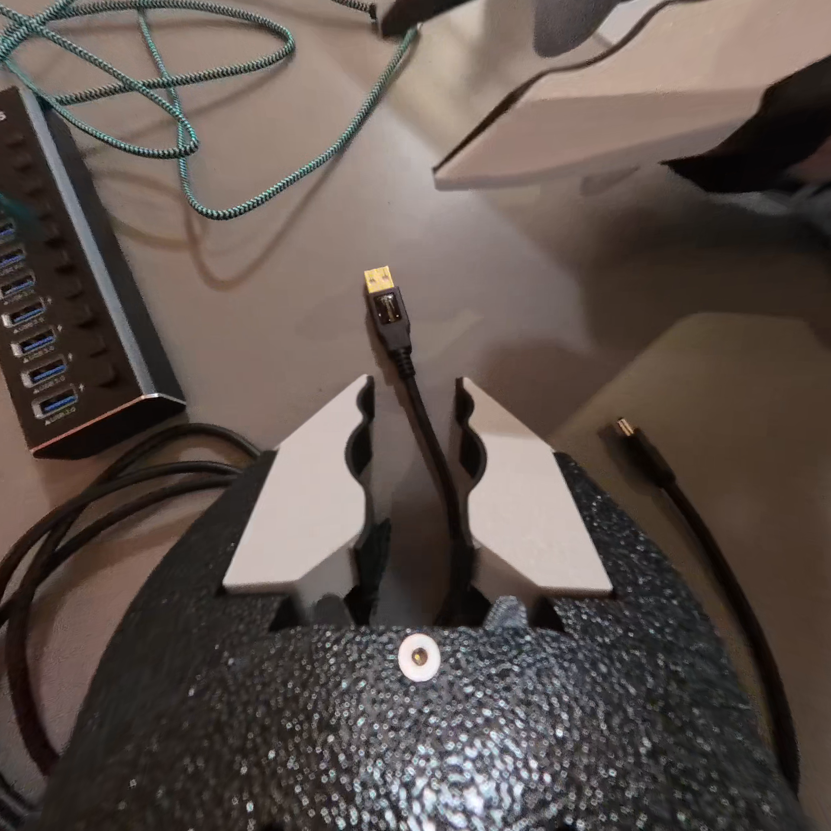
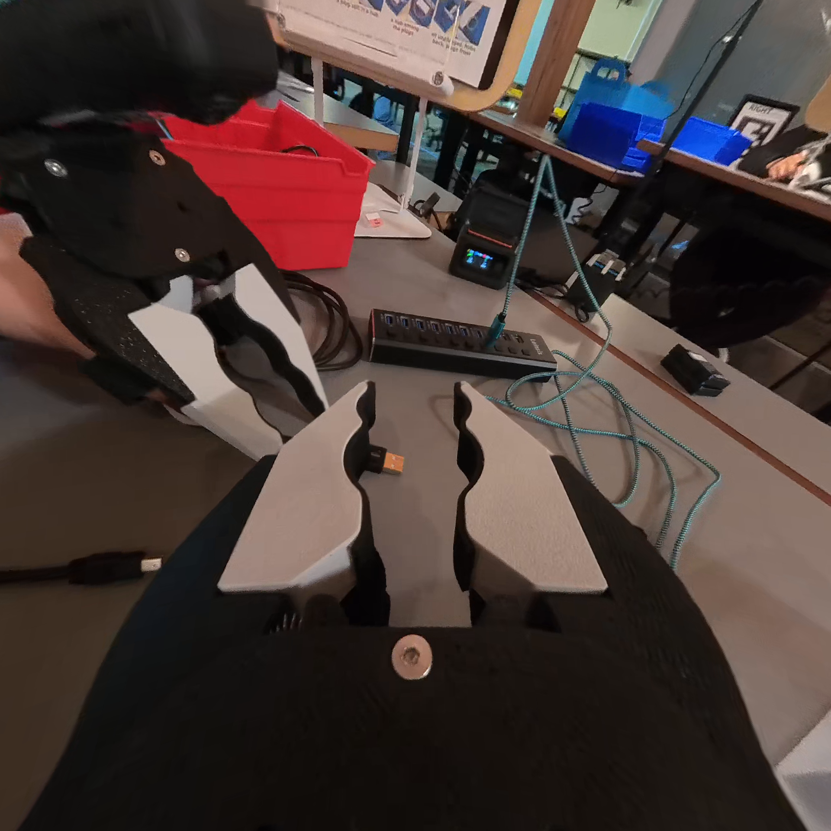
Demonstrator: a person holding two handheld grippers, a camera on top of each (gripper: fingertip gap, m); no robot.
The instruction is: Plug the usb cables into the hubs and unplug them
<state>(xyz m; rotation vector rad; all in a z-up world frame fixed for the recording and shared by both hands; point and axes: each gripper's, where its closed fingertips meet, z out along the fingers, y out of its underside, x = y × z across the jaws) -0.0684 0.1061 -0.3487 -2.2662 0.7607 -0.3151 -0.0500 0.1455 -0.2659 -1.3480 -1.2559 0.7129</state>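
A black USB cable with a gold plug [image 1: 380, 281] lies on the grey table [image 1: 472, 279]. My left gripper [image 1: 413, 380] is open just above it, and the cable runs untouched between its white fingers. My right gripper [image 2: 413, 391] is open and empty. The same gold plug [image 2: 392, 463] lies between its fingers, partly hidden behind the left one. A black multi-port hub [image 1: 67, 292] lies left of the plug. In the right wrist view the hub [image 2: 458, 348] has a green braided cable [image 2: 497, 326] plugged in. My left gripper [image 2: 288, 418] shows there at the left.
The green cable's slack [image 1: 180, 90] loops over the table beyond the hub. Black cable coils [image 1: 90, 494] lie near the hub's end. A second black cable with a small plug [image 1: 625, 427] lies right. A red bin [image 2: 279, 189] and a small screen device [image 2: 481, 261] stand behind. My right fingertips sit around 9 cm from my left ones. The black multi-port hub [image 1: 67, 292] is about 12 cm from my left fingertips. It turns up in the right wrist view [image 2: 437, 339] as well.
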